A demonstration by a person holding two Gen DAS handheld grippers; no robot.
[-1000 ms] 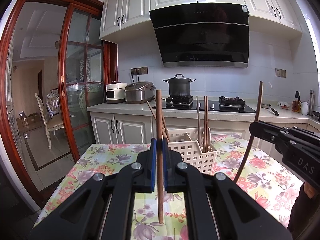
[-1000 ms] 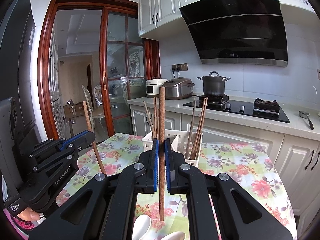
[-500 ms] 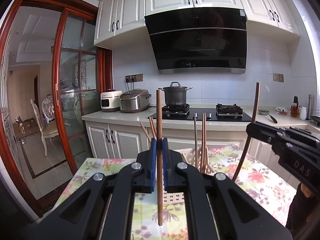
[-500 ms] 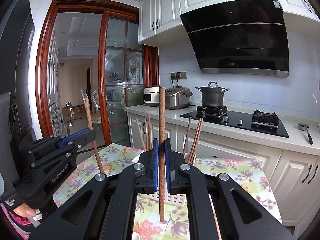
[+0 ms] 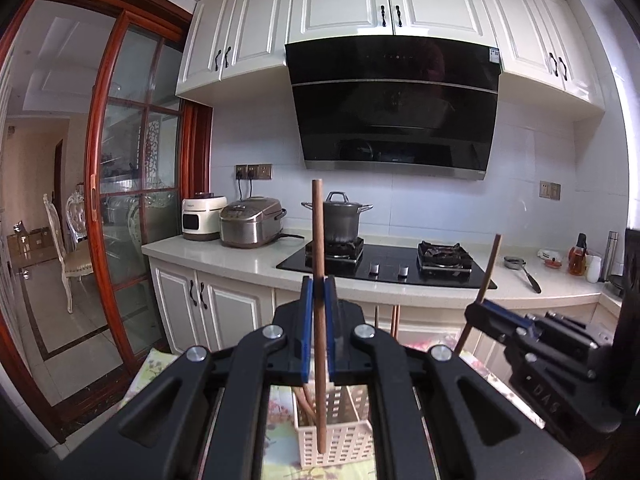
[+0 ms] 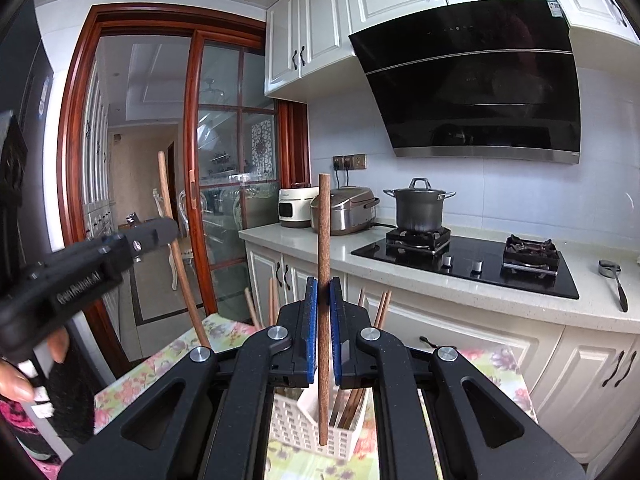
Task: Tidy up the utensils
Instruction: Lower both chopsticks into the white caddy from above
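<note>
Jaws of left gripper point(image 5: 319, 304) and right gripper point(image 6: 324, 308) each clamp one upright chopstick point(image 5: 318, 248).

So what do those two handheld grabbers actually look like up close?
Both are matte black plastic with angular linkage arms and silver screw heads. The left gripper and the right gripper each have flat fingers lined with blue pads. White lettering marks their sides. A pink patterned sleeve shows.

"DAS" on the right gripper point(image 5: 476, 314), "GenRobot.AI" on the left gripper point(image 6: 160, 232)
</note>
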